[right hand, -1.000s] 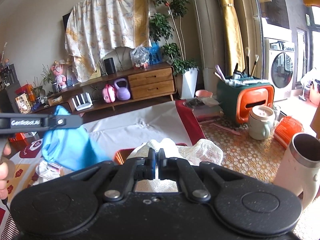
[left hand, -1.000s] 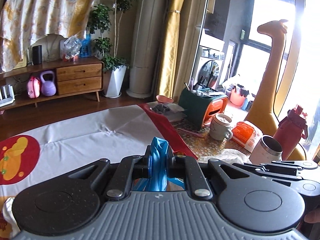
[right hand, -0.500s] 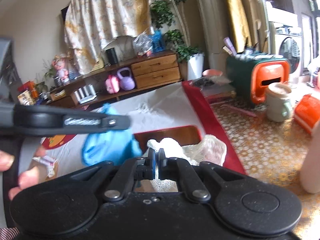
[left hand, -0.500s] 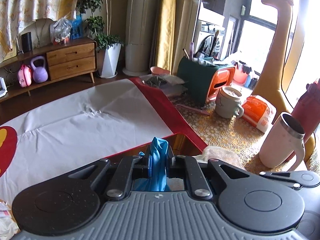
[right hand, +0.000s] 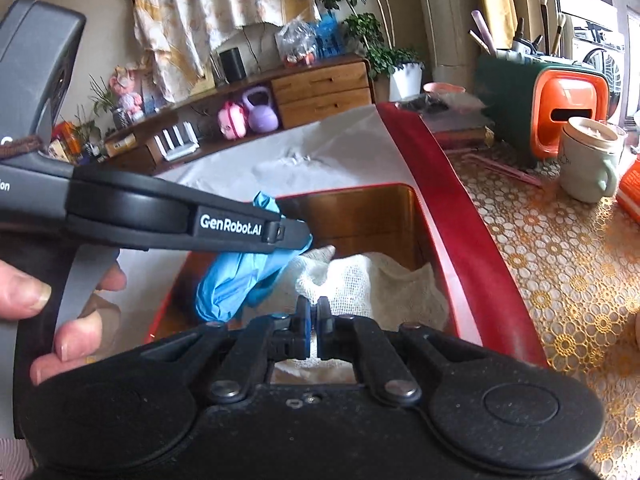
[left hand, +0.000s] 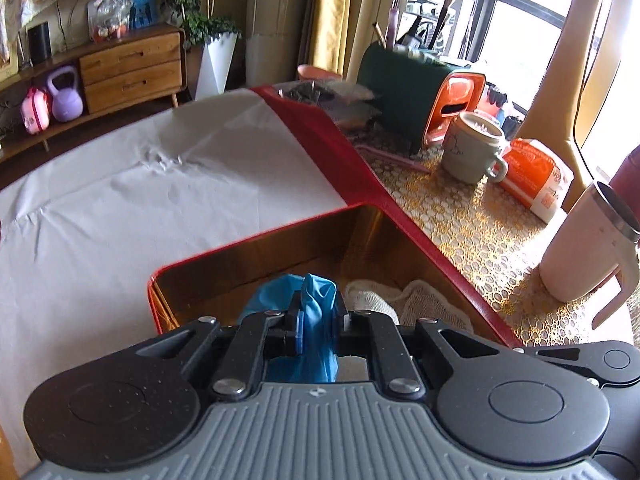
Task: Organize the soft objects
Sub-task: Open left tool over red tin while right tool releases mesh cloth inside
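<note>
A red box (left hand: 256,239) with a brown inside stands on the table, also visible in the right wrist view as the red box (right hand: 472,248). My left gripper (left hand: 318,322) is shut on a crumpled blue glove (left hand: 316,308) and hangs over the box's open top. In the right wrist view the blue glove (right hand: 232,284) dangles into the box from the left gripper (right hand: 300,236). My right gripper (right hand: 314,316) is shut on a white mesh cloth (right hand: 368,284) that lies inside the box, beside the glove. From the left wrist the white mesh cloth (left hand: 384,296) shows at the right.
A white sheet (left hand: 140,184) covers the table left of the box. On the patterned cloth to the right stand a pale mug (left hand: 474,148), a pink tumbler (left hand: 588,244), an orange packet (left hand: 536,176) and a green-and-orange holder (left hand: 420,100). A person's hand (right hand: 60,312) holds the left gripper.
Both grippers have come down over the red box with their loads. The blue glove and the white cloth now hang inside it, and the box's brown inside has come into view.
</note>
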A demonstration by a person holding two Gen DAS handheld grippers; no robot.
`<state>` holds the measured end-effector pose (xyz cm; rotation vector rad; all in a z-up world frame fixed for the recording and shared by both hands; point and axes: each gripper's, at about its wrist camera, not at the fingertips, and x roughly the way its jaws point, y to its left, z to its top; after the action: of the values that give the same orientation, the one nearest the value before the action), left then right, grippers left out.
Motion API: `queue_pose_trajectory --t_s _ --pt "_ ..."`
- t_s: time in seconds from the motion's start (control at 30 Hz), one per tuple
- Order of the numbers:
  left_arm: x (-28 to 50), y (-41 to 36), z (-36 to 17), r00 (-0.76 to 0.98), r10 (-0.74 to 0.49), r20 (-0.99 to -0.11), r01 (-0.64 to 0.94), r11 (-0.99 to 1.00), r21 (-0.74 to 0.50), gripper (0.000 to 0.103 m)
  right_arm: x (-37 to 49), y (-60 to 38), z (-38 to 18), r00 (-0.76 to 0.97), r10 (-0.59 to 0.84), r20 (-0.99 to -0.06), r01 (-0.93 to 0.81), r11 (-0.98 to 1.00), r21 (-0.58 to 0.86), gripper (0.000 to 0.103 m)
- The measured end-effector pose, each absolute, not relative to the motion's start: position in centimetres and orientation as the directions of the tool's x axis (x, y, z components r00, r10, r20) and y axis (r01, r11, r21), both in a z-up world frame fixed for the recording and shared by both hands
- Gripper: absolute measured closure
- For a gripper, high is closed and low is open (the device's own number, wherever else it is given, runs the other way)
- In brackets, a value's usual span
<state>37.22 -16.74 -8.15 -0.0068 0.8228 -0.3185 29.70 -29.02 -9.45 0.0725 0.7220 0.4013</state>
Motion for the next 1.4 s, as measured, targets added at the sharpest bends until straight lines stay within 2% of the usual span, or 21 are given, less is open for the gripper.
queue_pose_trajectory --t_s 0.43,0.83,1.0,1.03,1.07,1.1,1.17,1.33,1.4 --pt "37.6 -17.9 -11.1 0.552 -0.275 -0.787 0.289 0.949 -0.130 0.091 29.9 -29.3 -9.5 0.637 0.340 -0.692 -0.322 0.933 0.162 0.087" --pt "37.3 -18.5 -11.4 0.528 -0.260 -0.808 0.292 0.950 -0.115 0.087 29.0 -29.9 -8.7 0.633 0.335 -0.698 -0.330 0.932 0.147 0.077" --pt "36.8 -18.6 -10.9 0.539 -0.235 -0.809 0.290 0.954 -0.084 0.085 28.7 -30.0 -8.2 0.640 0.328 -0.695 -0.320 0.936 0.146 0.070" --pt "36.7 -18.7 -10.7 0.542 -0.231 -0.808 0.293 0.953 -0.077 0.083 28.5 -30.0 -8.1 0.642 0.326 -0.694 -0.320 0.936 0.144 0.070" --pt "36.6 -18.7 -10.6 0.544 -0.230 -0.807 0.294 0.953 -0.073 0.070 28.4 -30.0 -8.0 0.644 0.322 -0.693 -0.318 0.938 0.140 0.068" --pt "36.6 -18.7 -10.5 0.545 -0.226 -0.807 0.294 0.953 -0.068 0.044 28.3 -30.0 -7.9 0.646 0.319 -0.693 -0.317 0.939 0.137 0.066" --pt "36.4 -18.8 -10.2 0.553 -0.222 -0.803 0.295 0.954 -0.061 0.017 28.2 -30.0 -7.7 0.647 0.320 -0.692 -0.319 0.938 0.136 0.065" --pt "35.5 -18.5 -9.0 0.589 -0.240 -0.772 0.300 0.952 -0.067 0.017 27.5 -29.8 -7.0 0.656 0.321 -0.683 -0.332 0.936 0.121 0.057" --pt "35.0 -18.2 -8.3 0.600 -0.242 -0.763 0.292 0.954 -0.073 0.017 27.2 -29.9 -6.6 0.660 0.325 -0.677 -0.335 0.934 0.121 0.051"
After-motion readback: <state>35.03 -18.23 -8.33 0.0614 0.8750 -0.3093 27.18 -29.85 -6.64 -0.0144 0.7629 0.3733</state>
